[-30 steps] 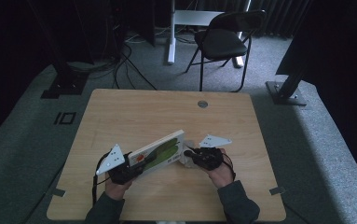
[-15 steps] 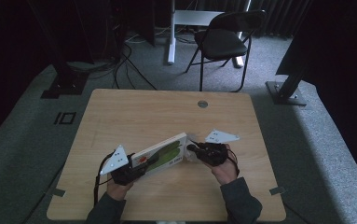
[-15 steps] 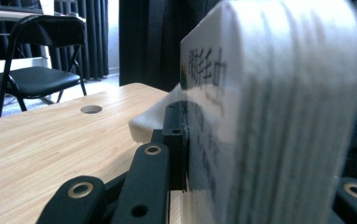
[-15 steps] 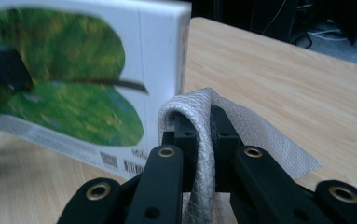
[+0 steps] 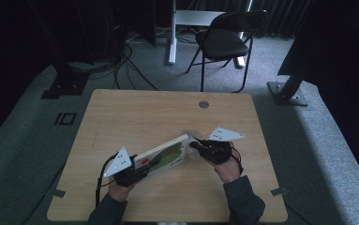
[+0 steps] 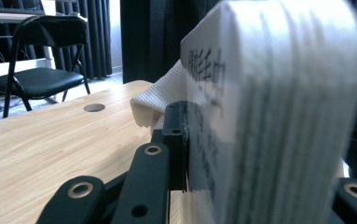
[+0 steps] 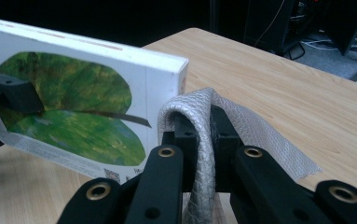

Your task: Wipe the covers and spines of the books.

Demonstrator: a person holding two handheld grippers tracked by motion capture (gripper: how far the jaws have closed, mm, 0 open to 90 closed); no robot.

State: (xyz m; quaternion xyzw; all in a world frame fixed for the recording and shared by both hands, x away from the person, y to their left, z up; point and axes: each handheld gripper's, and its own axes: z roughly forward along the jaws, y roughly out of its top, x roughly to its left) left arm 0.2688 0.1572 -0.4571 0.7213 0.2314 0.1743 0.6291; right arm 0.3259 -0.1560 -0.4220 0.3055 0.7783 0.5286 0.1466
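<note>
Item: board book (image 5: 162,155), white-edged, a green leaf picture on its cover, held tilted above the tabletop (image 5: 135,117) between my two hands.

Left hand-held gripper (image 5: 144,168): jaws clamped on the book's near end; in the left gripper view the thick block of pages (image 6: 269,121) sits pressed between them.

Right hand-held gripper (image 5: 195,144): jaws pinched tight on a fold of textured white cloth (image 7: 204,140), which hangs just beside the book's far edge (image 7: 164,107), close to touching.

Step in hand, as I judge it: wiping the book, with the cloth brought to its end.

Next move calls for: pressing the cloth flat onto the cover and drawing it along, while my left grip keeps the book steady and tilted.
</note>
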